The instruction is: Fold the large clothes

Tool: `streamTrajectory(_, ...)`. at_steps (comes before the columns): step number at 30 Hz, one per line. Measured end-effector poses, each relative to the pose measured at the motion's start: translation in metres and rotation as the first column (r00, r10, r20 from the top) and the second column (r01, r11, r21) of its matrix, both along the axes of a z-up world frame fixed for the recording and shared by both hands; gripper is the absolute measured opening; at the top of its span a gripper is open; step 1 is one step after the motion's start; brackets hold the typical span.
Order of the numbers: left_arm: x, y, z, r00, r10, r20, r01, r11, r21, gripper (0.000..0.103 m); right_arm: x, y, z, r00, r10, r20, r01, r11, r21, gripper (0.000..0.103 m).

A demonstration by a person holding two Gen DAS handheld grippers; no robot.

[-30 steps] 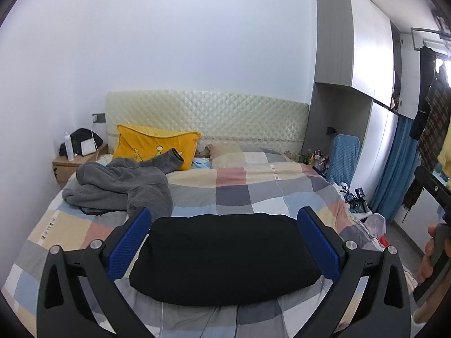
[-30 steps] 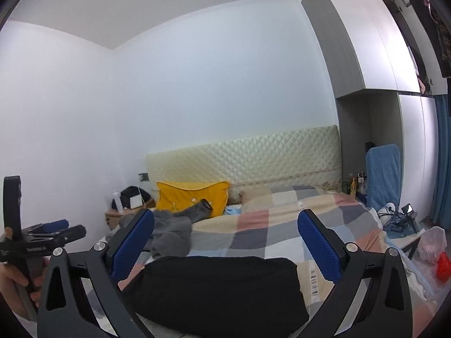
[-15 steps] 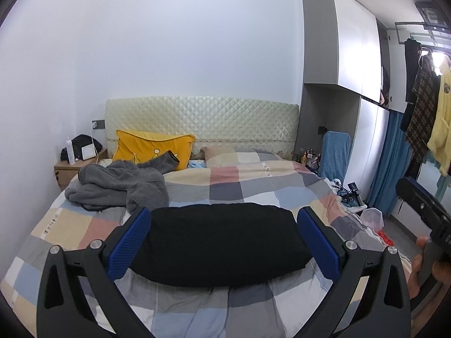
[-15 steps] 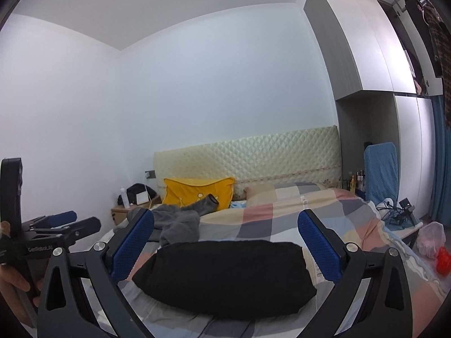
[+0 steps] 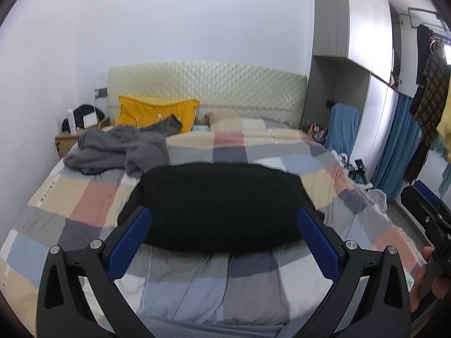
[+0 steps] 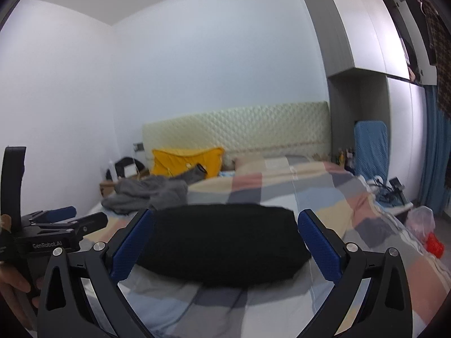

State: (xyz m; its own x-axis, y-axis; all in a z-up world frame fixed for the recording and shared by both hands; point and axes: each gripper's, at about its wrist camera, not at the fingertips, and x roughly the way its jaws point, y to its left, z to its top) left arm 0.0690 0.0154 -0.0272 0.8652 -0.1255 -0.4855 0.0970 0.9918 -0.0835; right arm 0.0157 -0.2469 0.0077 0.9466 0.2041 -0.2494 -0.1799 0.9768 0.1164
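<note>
A black garment (image 5: 220,202) lies folded into a thick flat rectangle on the checked bed cover (image 5: 93,200), also seen as the black garment (image 6: 222,239) in the right wrist view. A crumpled grey garment (image 5: 118,149) sits near the yellow pillow; the grey garment (image 6: 149,193) shows at the left of the right view too. My left gripper (image 5: 224,242) hangs open above the bed's near end, nothing between its blue pads. My right gripper (image 6: 225,243) is open and empty as well. Each gripper shows at the edge of the other's view: left gripper (image 6: 59,219), right gripper (image 5: 425,205).
A yellow pillow (image 5: 155,112) leans on the cream padded headboard (image 5: 208,87). A nightstand (image 5: 70,138) stands left of the bed. Wardrobes (image 5: 363,42), a blue curtain (image 5: 394,152), hanging clothes (image 5: 431,64) and floor clutter (image 6: 422,222) fill the right side.
Both grippers have drawn back from the black garment and tilted slightly down, so more of the checked cover shows in front of it. Both stay open. The garments have not moved.
</note>
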Motion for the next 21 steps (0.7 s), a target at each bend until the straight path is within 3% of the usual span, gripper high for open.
streamTrajectory(8, 0.003, -0.004, -0.026, 0.998, 0.011, -0.070, -0.009, 1.000, 0.017, 0.103, 0.000, -0.003, -0.038, 0.996, -0.023, -0.081, 0.025, 0.999, 0.024, 0.103)
streamTrajectory(21, 0.001, -0.002, -0.032, 0.995, 0.042, -0.095, -0.041, 0.999, 0.009, 0.103, 0.011, 0.005, -0.050, 0.991, 0.004, -0.132, -0.005, 1.000, -0.004, 0.103)
